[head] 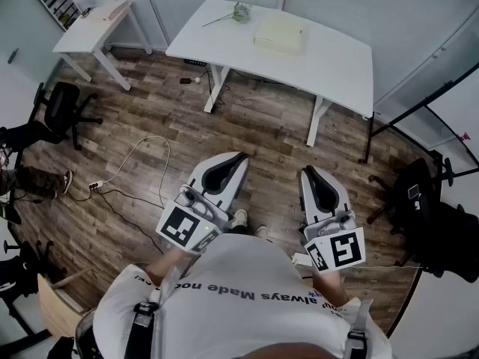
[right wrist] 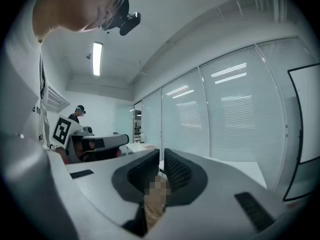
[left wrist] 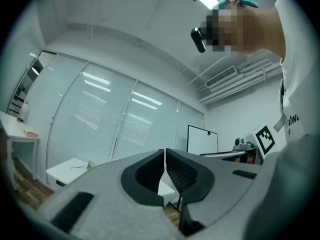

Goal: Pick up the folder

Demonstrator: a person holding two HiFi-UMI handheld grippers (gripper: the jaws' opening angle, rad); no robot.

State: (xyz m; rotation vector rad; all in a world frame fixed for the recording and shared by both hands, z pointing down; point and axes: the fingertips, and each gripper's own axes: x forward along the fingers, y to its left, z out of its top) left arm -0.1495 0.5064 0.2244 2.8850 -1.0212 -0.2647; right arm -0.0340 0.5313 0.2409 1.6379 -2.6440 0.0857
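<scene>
The floor (head: 262, 133) was dark, grainy wood plank, the worktop (head: 337, 66) smooth matt white, the folder (head: 280, 34) pale and matt, and the left tongs (head: 239, 156) and right tongs (head: 307, 171) matt grey plastic with black ribbed pads (left wrist: 150, 171).

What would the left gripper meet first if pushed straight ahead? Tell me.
Nothing close. The left gripper, jaws shut, points roughly level over wooden floor toward the white table. In its own view the line seems to pass just above the tabletop and reach the blind-covered glass wall, though depth is unclear.
</scene>
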